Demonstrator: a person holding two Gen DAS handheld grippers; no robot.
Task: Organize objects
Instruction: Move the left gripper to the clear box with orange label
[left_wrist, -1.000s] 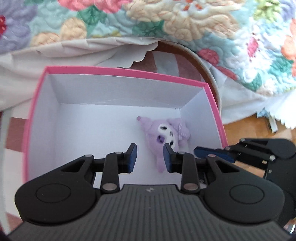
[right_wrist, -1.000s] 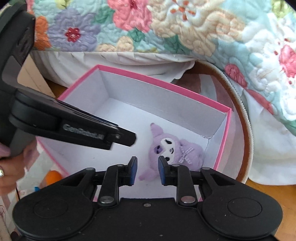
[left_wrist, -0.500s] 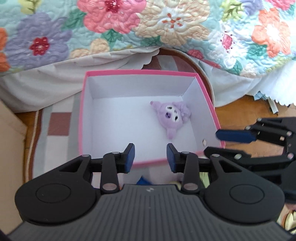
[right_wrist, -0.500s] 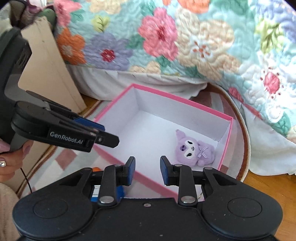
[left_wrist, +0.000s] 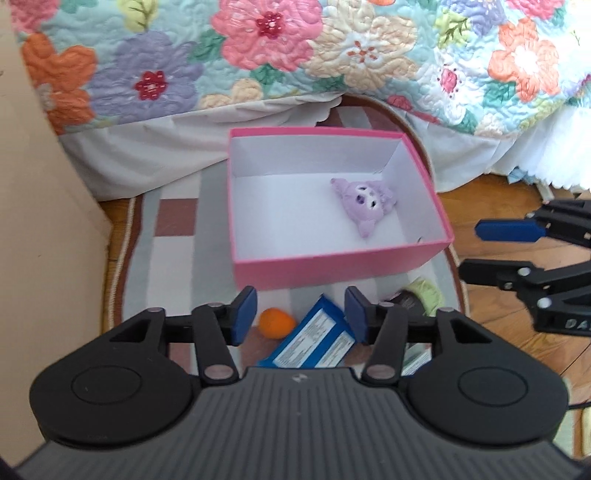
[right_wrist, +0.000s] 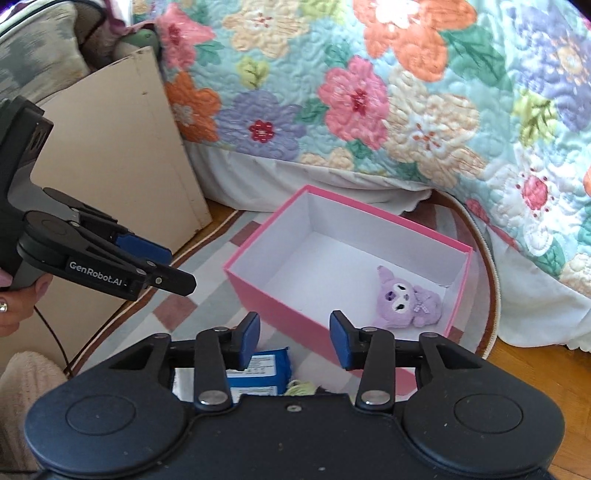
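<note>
Below both opening, empty grippers (left_wrist: 300, 314) (right_wrist: 294, 339), a blue packet (left_wrist: 314, 341) lies half hidden.

plush toy (left_wrist: 364, 205) in box (left_wrist: 332, 266) | box on rug (left_wrist: 173, 266) | packet (left_wrist: 314, 341) before box

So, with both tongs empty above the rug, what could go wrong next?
1. The blue packet, the orange ball and a green thing lie close together, so the left tongs, now opening, may knock a neighbour.
2. The ball could roll away.
3. The right tongs hang close by; they might collide.
</note>
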